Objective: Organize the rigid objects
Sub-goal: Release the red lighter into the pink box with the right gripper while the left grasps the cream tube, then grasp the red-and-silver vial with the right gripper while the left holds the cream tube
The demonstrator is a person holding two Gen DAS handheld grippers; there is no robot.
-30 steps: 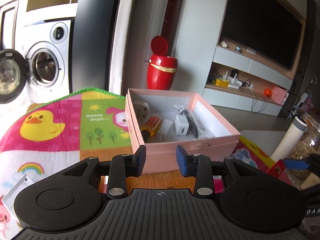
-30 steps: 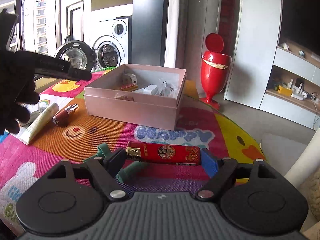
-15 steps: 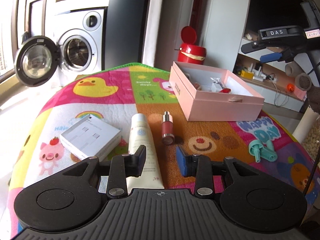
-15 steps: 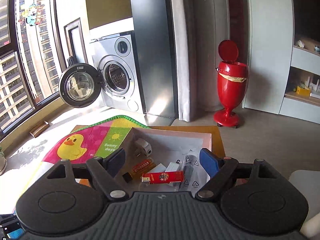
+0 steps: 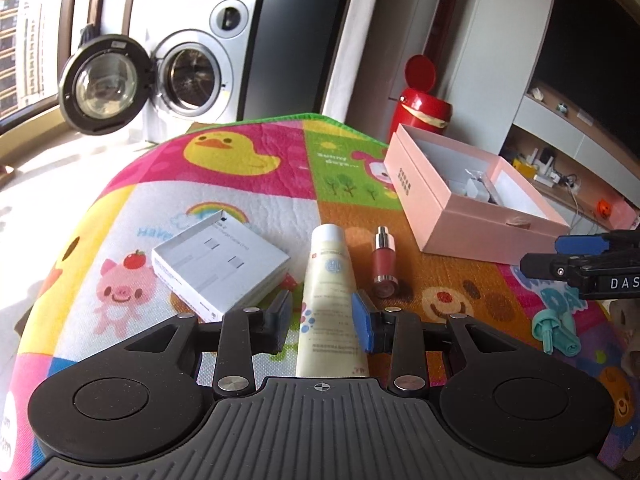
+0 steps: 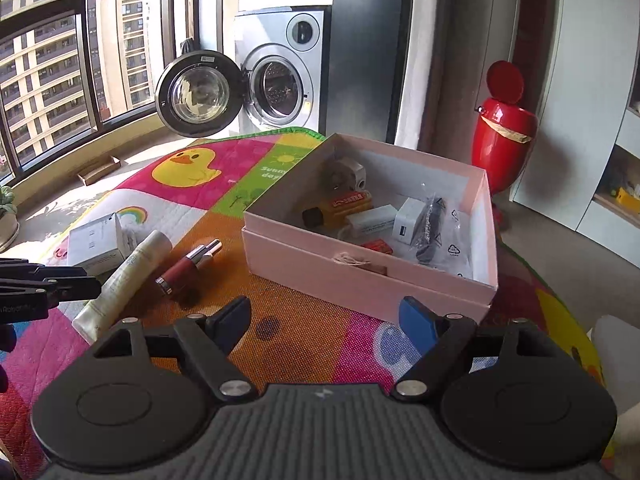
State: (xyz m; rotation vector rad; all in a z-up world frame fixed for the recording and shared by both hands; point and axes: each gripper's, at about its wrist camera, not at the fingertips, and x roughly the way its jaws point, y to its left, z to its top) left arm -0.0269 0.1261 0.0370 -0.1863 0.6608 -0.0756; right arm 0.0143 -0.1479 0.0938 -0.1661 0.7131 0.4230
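Beside the pink box [image 6: 360, 280] on the play mat [image 5: 256, 196], your remaining items lie left of it: a cream tube [image 5: 332, 300], a red bottle [image 5: 384, 264] just next to the tube, and a white carton [image 5: 220, 268] beyond them. Your left gripper [image 5: 322, 322] stands part open with the tube's lower half showing between its fingers — whether the pads touch it cannot be told. Your right gripper [image 6: 324, 320] stands wide open and empty, in front of the box.

Only the right wrist view shows the box contents: a yellow pack, white adapters, a bagged dark item, a red pack half hidden by the near wall. Only the left wrist view shows the teal piece [image 5: 556, 332], in front of the box — partly cut off by your right gripper's body.
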